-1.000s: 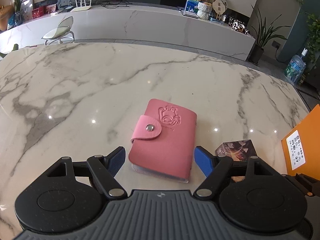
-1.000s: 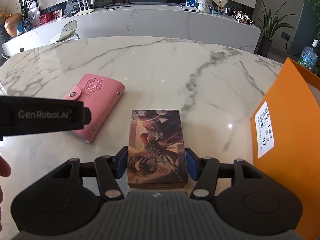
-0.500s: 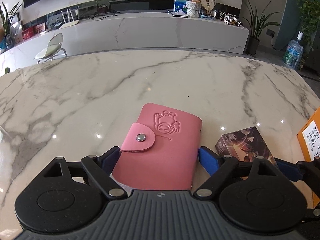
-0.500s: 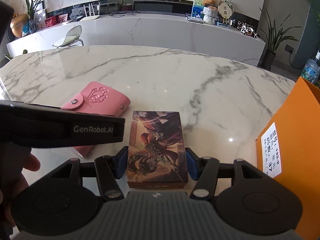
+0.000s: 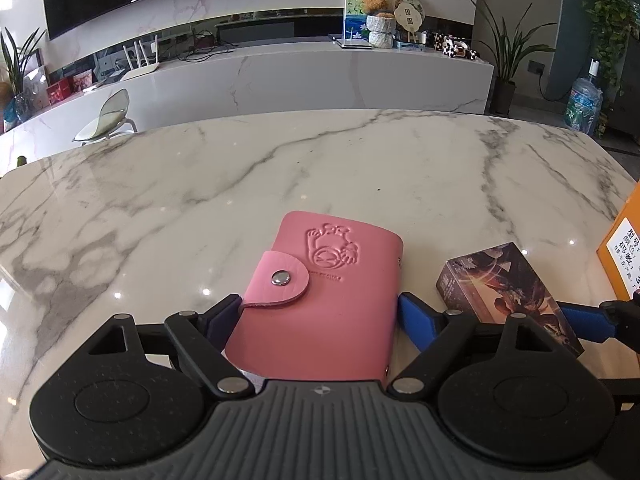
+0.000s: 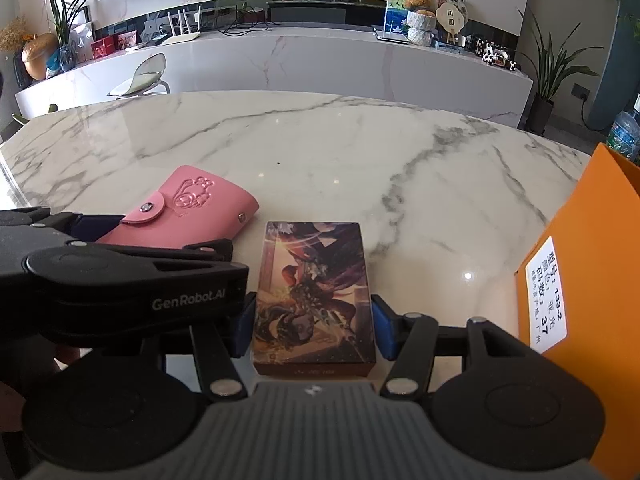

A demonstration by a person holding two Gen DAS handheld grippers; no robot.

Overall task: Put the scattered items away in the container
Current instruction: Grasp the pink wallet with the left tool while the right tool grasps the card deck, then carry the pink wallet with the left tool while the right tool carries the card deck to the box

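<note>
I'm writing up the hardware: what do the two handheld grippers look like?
Both match. The left gripper and the right gripper each have blue finger pads on black linkage arms with silver rivets, two round black discs and a ribbed grey body. The left gripper's side reads "GenRobot.AI" in white.

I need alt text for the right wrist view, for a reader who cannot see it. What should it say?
The right gripper holds a dark illustrated card box between its blue fingers above a white marble table. To its left, the left gripper clasps a pink snap wallet; an orange box with a white label stands at the right edge.
</note>
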